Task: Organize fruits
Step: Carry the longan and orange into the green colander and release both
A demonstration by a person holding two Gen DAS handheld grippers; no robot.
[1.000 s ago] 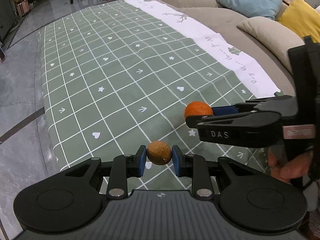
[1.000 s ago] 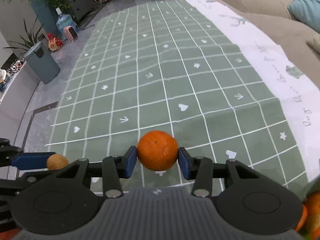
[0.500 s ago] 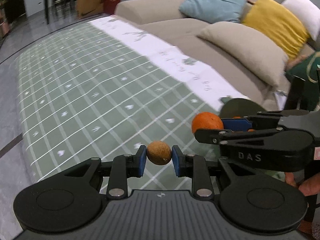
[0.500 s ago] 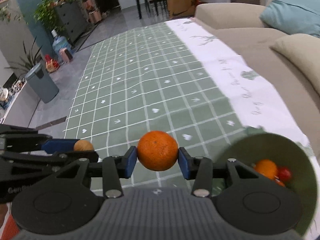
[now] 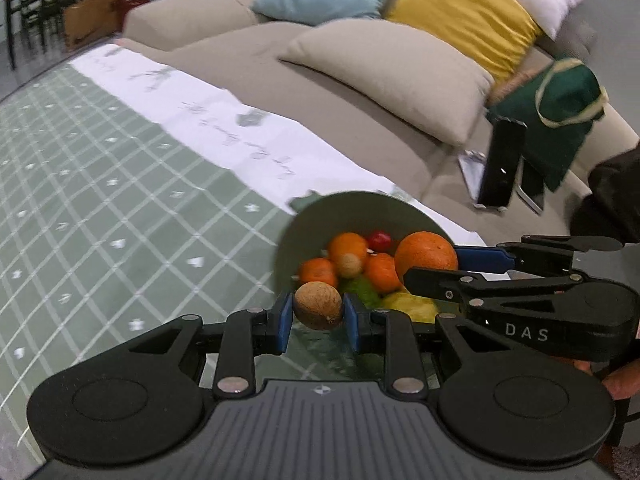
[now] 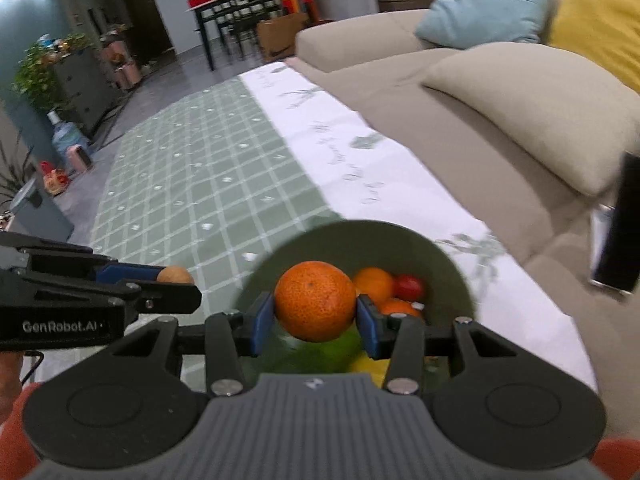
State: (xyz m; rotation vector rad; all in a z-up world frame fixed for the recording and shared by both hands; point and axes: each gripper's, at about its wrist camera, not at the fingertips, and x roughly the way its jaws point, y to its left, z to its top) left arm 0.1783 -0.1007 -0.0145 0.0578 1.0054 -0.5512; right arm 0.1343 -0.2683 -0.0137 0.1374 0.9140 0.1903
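Left claw (image 5: 319,312), marked "GenRobot.AI", grips a brown fruit (image 5: 319,306); right claw (image 6: 316,316), lettered "DAS", clamps an orange (image 6: 315,301) before a green bowl (image 6: 448,264).

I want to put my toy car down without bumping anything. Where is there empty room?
The green checked cloth left of the green bowl lies bare up to its white border strip. The bowl is crowded with fruit, and both grippers hang by it: the left gripper holds a small brown fruit, the right gripper an orange.
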